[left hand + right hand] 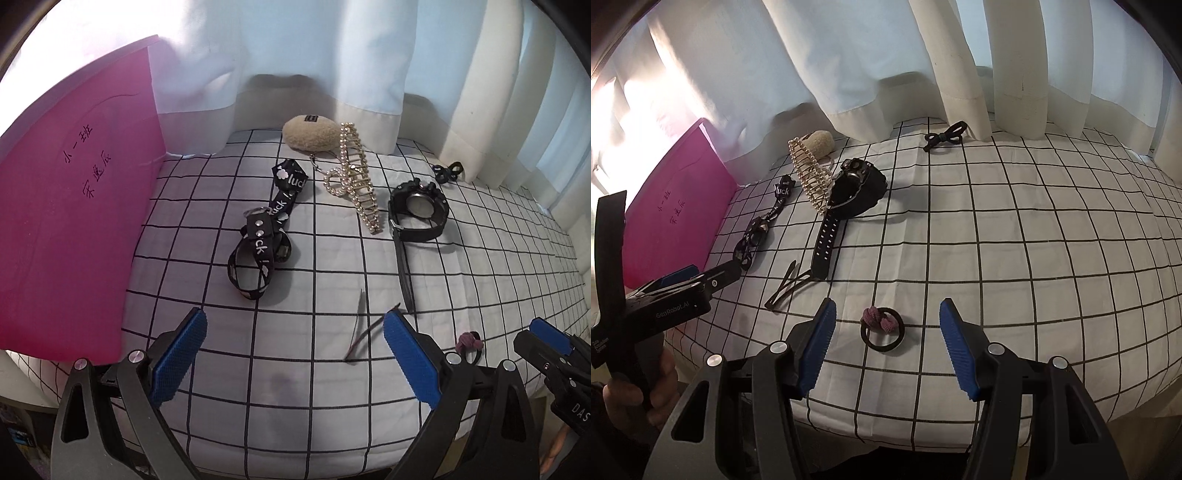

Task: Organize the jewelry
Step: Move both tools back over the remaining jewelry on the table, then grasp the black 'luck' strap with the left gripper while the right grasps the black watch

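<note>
The right gripper (pixel 886 334) hangs above a black elastic hair tie with a mauve knitted knot (pixel 882 328), which lies flat on the white bedsheet with a black grid pattern (pixel 1015 258), near the bed's front edge. Its blue-padded jaws stand roughly half open, one on each side of the tie and clear of it, holding nothing. The tie looks very light, soft and limp; it will likely sag and fold when lifted. The knitted knot is the bulkiest part and probably the surest place to pinch, since the thin band lies flush on yielding fabric and could slip from under the pads.

The left gripper (pixel 293 350) is also wide open and empty, over the sheet beside two thin dark hair clips (pixel 360 326). These look stiff, flat and slippery, so hard to get under.
</note>
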Action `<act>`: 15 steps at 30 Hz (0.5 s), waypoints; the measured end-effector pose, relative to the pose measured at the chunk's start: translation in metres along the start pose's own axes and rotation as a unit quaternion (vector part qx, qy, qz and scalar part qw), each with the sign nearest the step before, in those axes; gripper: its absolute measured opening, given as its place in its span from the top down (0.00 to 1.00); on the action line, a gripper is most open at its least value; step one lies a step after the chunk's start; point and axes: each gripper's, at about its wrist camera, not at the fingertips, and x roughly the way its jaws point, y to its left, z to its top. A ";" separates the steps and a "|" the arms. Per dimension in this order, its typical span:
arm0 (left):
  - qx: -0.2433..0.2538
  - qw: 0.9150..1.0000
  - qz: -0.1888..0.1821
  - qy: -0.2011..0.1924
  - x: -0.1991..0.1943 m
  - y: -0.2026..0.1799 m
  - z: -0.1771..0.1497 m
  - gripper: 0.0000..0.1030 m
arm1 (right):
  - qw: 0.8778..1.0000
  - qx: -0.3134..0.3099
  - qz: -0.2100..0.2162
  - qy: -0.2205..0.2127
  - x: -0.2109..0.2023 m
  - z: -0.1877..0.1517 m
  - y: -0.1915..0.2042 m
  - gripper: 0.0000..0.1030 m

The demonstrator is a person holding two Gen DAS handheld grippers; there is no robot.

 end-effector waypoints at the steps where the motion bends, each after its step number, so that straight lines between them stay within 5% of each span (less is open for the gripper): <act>1: -0.008 1.000 0.006 -0.001 0.002 0.003 0.005 0.08 | 1.000 0.000 0.002 -0.001 0.002 0.006 0.000 0.46; 8: -0.049 0.998 0.034 -0.021 0.021 0.020 0.036 0.08 | 1.000 0.001 0.026 -0.006 0.029 0.049 0.001 0.45; 15: -0.069 0.996 0.048 0.003 0.058 0.033 0.049 0.08 | 0.999 -0.005 0.037 0.020 0.072 0.076 0.009 0.45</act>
